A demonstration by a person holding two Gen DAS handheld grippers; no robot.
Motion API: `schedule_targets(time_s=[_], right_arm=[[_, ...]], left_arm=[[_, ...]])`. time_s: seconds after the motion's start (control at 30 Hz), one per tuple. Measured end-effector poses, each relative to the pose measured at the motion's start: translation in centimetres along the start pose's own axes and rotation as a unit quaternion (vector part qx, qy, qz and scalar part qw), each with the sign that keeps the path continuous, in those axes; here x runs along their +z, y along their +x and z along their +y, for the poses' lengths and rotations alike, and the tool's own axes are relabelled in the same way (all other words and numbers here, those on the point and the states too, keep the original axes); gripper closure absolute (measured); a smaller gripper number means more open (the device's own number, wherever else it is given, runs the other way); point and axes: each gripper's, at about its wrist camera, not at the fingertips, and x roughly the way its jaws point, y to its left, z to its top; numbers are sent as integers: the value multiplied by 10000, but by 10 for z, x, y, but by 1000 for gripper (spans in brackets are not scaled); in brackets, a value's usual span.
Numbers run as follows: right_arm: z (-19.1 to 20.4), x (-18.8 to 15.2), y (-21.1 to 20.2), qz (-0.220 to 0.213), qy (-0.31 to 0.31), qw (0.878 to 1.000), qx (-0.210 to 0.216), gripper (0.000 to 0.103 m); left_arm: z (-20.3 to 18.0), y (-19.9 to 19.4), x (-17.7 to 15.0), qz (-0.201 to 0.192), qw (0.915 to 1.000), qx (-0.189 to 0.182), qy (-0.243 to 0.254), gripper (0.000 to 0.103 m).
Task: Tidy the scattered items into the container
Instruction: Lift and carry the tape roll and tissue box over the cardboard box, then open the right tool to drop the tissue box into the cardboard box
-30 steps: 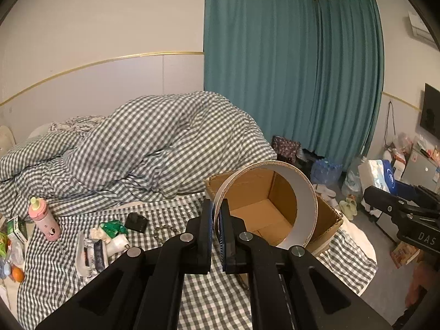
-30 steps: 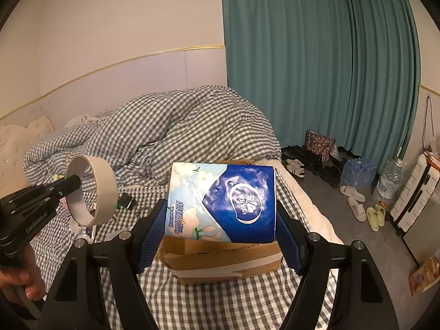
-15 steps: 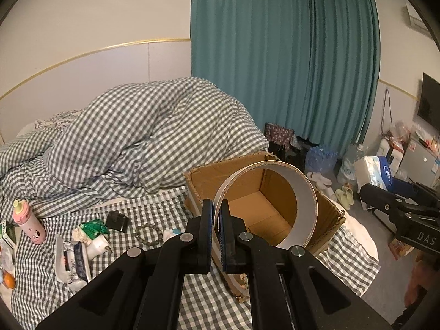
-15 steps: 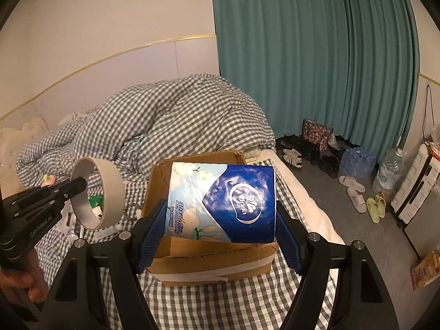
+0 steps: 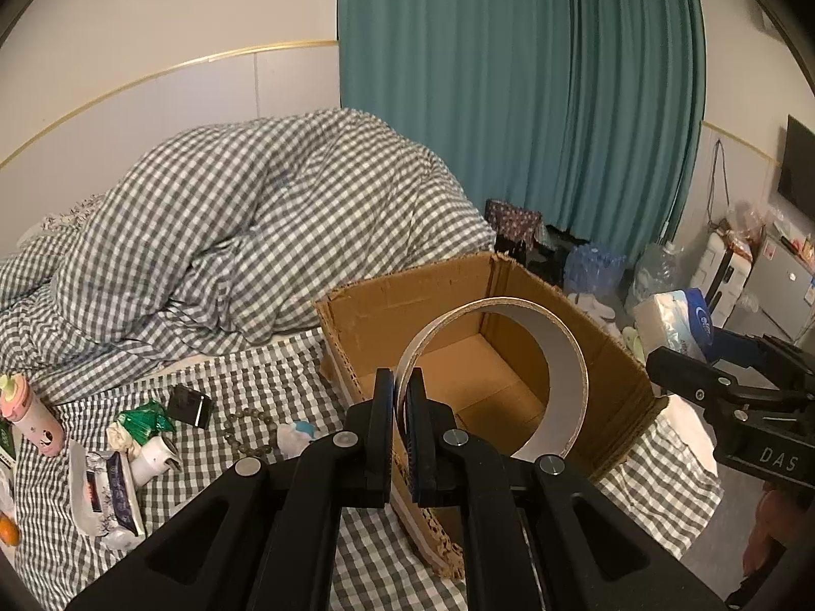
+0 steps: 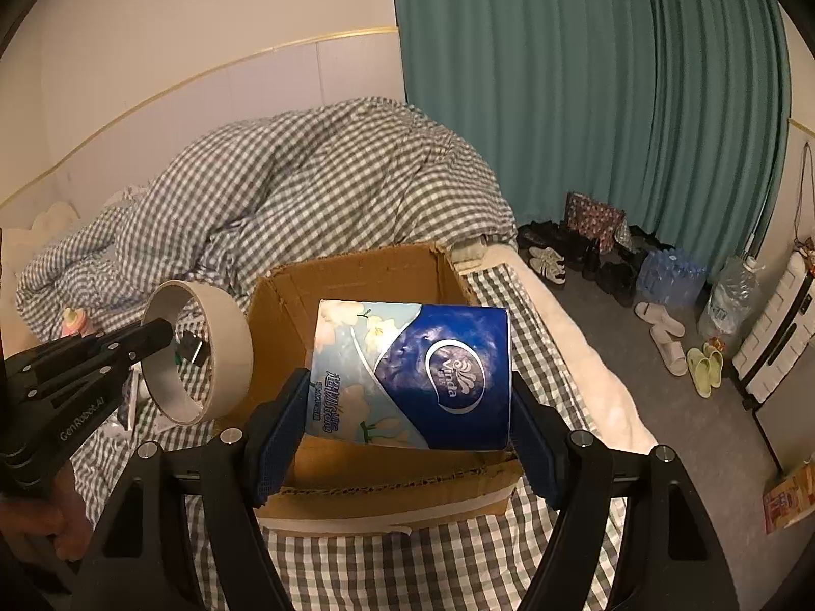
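An open cardboard box [image 5: 407, 300] [image 6: 356, 265] stands on the checked bed. My left gripper [image 5: 402, 387] is shut on the rim of a big white tape roll [image 5: 565, 387] and holds it over the box's near left corner; the roll also shows in the right wrist view [image 6: 229, 351]. My right gripper [image 6: 407, 407] is shut on a blue and white tissue pack [image 6: 417, 371], held above the box's front wall; the pack also shows in the left wrist view [image 5: 672, 315].
Loose items lie on the bed left of the box: a pink bottle [image 5: 30, 412], a green wrapper [image 5: 142, 417], a black case [image 5: 189, 405], a bead bracelet [image 5: 244, 433], a tissue packet [image 5: 107, 489]. A heaped duvet [image 5: 265, 224] lies behind. The floor has shoes [image 6: 662, 336] and water bottles [image 6: 672, 275].
Both grippers have moved closer to the box with their loads. The tape roll is now over the box's corner and the tissue pack lower above its front wall.
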Motion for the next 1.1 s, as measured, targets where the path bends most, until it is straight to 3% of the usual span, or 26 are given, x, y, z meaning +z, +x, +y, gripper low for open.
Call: schedule_targets(time_s=[0.47, 0.9, 1.1], right_arm=[[1, -8, 57, 435, -83, 9990, 10, 30], [-2, -15, 81, 642, -54, 9979, 41, 30], [-6, -15, 81, 687, 10, 9976, 63, 29]], left_arm=[[-5, 53, -8, 421, 9991, 7, 93, 99], [-10, 73, -14, 612, 9980, 1, 159, 99], [-12, 74, -14, 658, 9977, 1, 172, 89]])
